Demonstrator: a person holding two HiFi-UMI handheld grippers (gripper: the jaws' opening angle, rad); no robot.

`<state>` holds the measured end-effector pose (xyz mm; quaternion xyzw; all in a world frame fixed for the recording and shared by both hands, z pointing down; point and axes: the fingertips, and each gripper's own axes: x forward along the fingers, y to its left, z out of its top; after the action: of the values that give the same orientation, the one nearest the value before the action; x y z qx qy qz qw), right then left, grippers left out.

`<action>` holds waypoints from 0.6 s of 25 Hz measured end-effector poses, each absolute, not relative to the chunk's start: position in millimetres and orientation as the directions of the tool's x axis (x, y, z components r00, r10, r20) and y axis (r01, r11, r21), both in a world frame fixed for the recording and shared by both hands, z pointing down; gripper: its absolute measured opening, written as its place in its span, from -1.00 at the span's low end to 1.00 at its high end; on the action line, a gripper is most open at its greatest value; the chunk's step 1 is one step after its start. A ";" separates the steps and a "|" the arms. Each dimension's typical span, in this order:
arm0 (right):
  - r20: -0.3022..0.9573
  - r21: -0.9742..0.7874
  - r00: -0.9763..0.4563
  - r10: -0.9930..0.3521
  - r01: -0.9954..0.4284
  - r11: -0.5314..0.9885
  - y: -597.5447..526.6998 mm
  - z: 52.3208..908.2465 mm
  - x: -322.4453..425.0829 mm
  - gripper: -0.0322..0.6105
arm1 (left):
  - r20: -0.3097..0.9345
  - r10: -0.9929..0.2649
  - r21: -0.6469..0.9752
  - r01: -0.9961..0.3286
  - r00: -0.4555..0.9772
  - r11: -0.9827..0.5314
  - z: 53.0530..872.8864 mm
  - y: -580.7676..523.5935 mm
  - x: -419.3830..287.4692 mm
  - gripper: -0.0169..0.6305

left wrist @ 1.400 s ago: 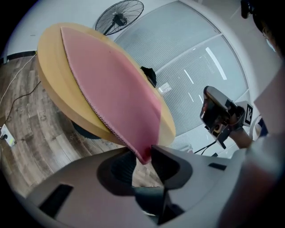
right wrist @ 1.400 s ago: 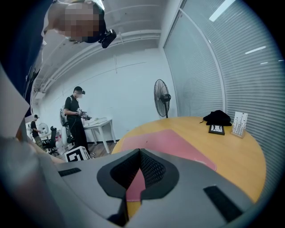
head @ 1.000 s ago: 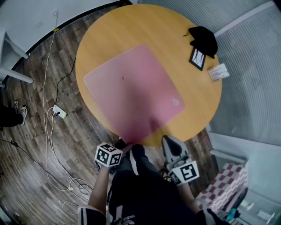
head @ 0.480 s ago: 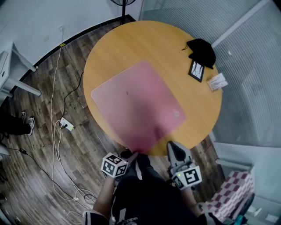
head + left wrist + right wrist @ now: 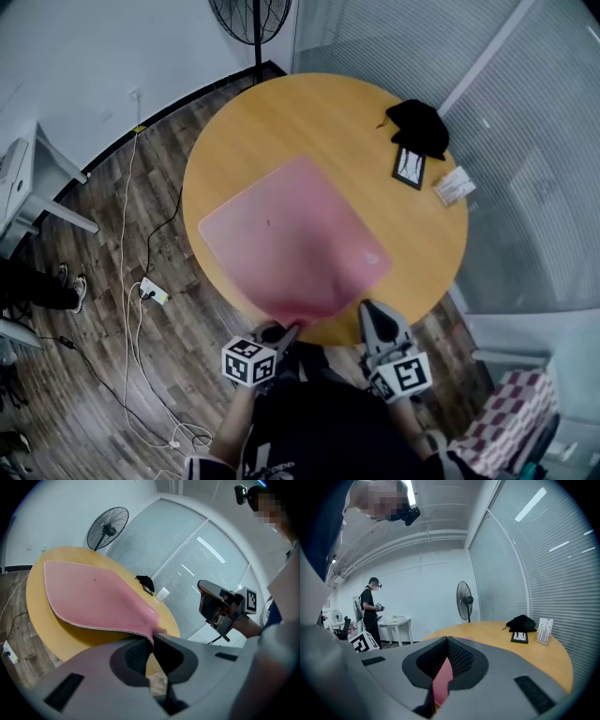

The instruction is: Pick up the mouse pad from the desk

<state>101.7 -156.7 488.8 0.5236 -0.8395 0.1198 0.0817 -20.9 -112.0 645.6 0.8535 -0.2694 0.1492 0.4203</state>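
A large pink mouse pad (image 5: 291, 239) lies across the round wooden table (image 5: 281, 122), with its near corner reaching past the table's front edge. My left gripper (image 5: 284, 330) is shut on that corner. In the left gripper view the pad (image 5: 93, 597) curves up off the wood into the left gripper (image 5: 152, 637), and its stitched edge hangs free. My right gripper (image 5: 368, 311) hovers just right of the pad's near edge, shut, with nothing in it. In the right gripper view, pink pad (image 5: 440, 681) shows behind the right gripper (image 5: 446, 640).
At the table's far right sit a black pouch (image 5: 417, 127), a small picture frame (image 5: 408, 166) and a card stand (image 5: 453, 186). A fan (image 5: 248, 14) stands behind the table. Cables and a power strip (image 5: 153, 291) lie on the floor at left. A person (image 5: 370, 611) stands by a white desk.
My left gripper has risen with the pad's near corner, lifting that end off the table. The right gripper has also come up a little. The head view has tilted, bringing the fan into sight.
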 end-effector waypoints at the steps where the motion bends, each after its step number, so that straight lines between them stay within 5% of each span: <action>1: 0.255 -0.106 -0.439 -0.861 -0.898 0.427 -159.1 486.2 102.8 -0.89 | 0.476 -0.350 0.629 -0.591 0.807 -0.505 642.3 -116.6 -20.6 -0.89; 15: 0.187 -0.088 -0.406 -0.895 -0.914 0.396 -179.9 465.5 118.5 -0.89 | 0.416 -0.455 0.579 -0.615 0.787 -0.535 607.3 -175.8 -13.9 -0.89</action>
<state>118.5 -179.9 465.5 0.5423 -0.8337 0.0882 0.0547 -13.9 -175.8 607.3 0.8694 -0.3078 0.1078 0.3711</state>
